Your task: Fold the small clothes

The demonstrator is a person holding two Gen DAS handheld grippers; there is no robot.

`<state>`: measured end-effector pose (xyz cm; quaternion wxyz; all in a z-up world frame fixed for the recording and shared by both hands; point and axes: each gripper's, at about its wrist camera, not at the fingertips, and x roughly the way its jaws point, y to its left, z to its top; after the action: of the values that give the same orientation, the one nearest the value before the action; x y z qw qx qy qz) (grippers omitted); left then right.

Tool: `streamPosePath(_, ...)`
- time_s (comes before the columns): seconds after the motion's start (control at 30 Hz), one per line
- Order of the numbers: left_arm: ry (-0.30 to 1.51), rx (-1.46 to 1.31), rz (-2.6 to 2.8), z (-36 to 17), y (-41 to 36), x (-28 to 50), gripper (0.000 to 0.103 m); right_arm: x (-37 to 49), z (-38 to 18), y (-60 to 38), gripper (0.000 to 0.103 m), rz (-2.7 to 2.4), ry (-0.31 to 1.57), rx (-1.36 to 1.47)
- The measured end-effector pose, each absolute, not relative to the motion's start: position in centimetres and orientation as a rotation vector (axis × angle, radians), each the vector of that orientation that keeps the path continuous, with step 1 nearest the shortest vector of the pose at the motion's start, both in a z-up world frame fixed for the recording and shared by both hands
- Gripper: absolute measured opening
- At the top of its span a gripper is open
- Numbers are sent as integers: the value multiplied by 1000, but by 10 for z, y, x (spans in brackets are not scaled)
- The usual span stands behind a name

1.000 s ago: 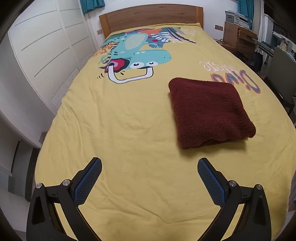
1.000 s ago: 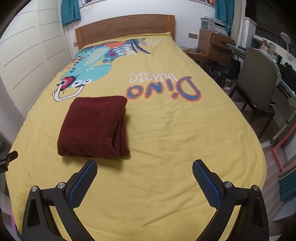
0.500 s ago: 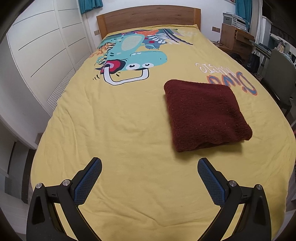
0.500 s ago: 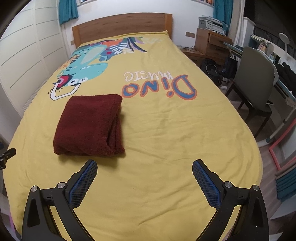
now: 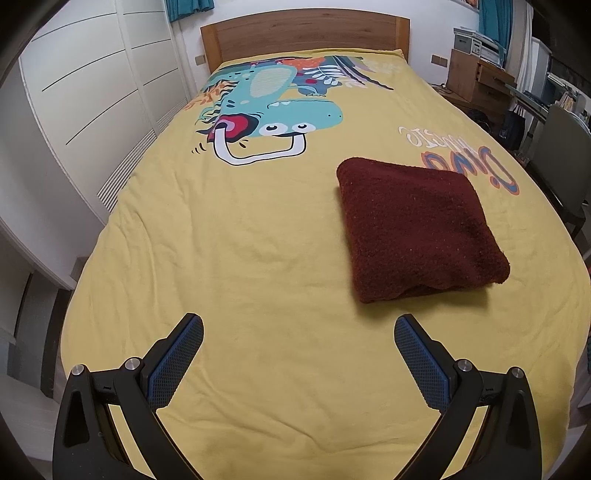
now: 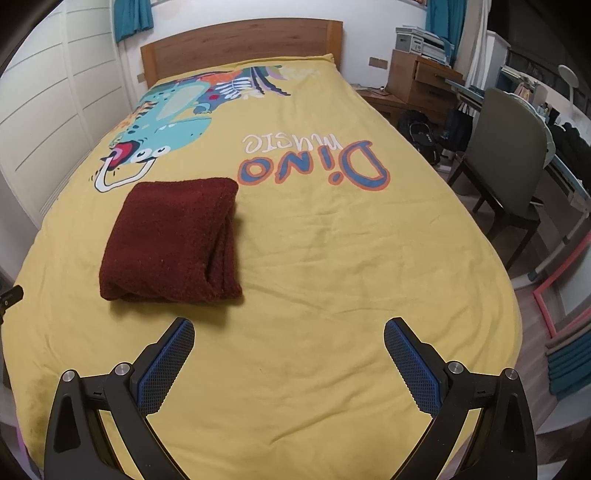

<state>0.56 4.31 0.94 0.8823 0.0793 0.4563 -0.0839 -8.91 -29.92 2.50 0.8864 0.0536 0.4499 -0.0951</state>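
Observation:
A dark red fleecy garment (image 5: pixel 417 229) lies folded into a thick square on the yellow bed cover (image 5: pixel 258 258). In the right wrist view the same folded garment (image 6: pixel 173 236) sits left of centre, its layered edge facing right. My left gripper (image 5: pixel 298 325) hovers open above the cover, nearer than the garment and to its left, holding nothing. Over the near part of the bed, my right gripper (image 6: pixel 289 330) is open and empty too, with the garment just beyond its left finger.
The cover (image 6: pixel 332 295) carries a dinosaur print and "Dino music" lettering. White wardrobe doors (image 5: pixel 92 92) line the left side. A wooden headboard (image 5: pixel 303 33) stands at the far end. A chair (image 6: pixel 509 173), desk and wooden drawers (image 6: pixel 417 81) crowd the right side.
Both views have shifted slightly, with the garment drifting a little in frame. The garment itself lies unmoved and both grippers stay open.

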Motion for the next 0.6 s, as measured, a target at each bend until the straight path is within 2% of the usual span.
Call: streamPosePath(0.6, 954, 165, -191, 11, 43, 5, 102, -90, 22, -303, 103, -196, 949, 113)
